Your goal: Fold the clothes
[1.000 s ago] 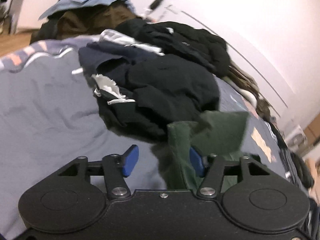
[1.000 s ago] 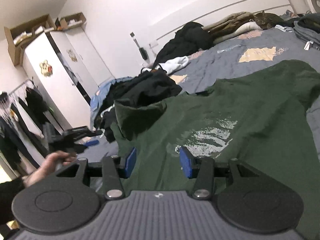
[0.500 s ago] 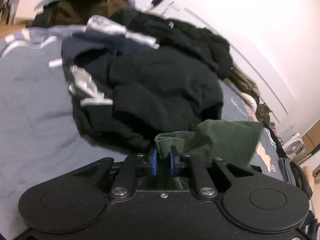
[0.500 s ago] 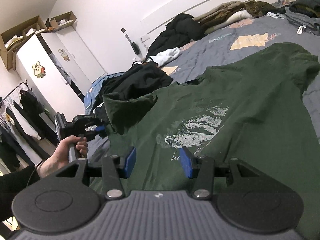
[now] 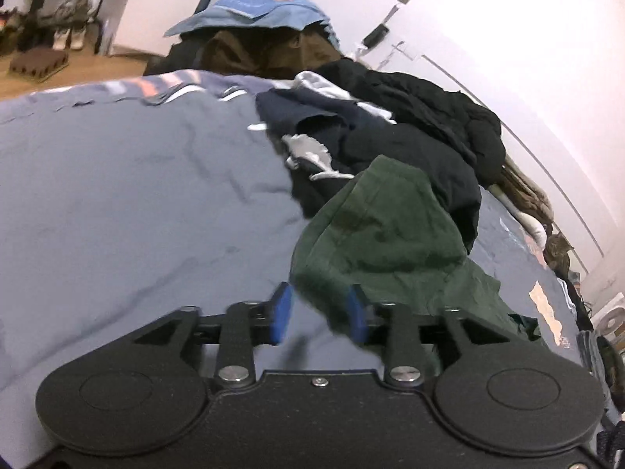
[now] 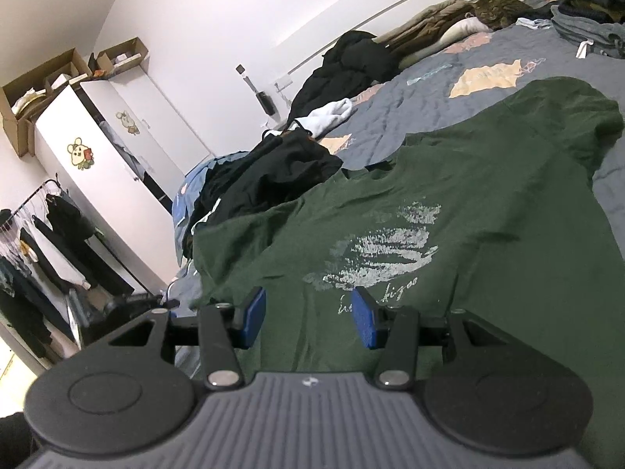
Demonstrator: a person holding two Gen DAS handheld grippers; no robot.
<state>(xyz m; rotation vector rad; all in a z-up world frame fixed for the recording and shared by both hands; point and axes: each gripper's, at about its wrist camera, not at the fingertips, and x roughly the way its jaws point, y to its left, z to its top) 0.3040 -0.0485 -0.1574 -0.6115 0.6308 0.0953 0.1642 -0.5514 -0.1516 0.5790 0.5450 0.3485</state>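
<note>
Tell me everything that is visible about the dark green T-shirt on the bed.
The dark green T-shirt is a soft, matte knit with a faded whitish print and handwritten-style lettering on its upper face. It lies spread, slightly wrinkled, on the grey-blue bedcover. One sleeve is bunched and rests against the pile of dark clothes. The left gripper, its jaws opening, has the sleeve's edge just ahead of its pads without pressing it. The right gripper stands open over the shirt's lower part.

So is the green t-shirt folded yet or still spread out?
Mostly spread: the green t-shirt lies flat on the bed, print up, one sleeve flopped over.
</note>
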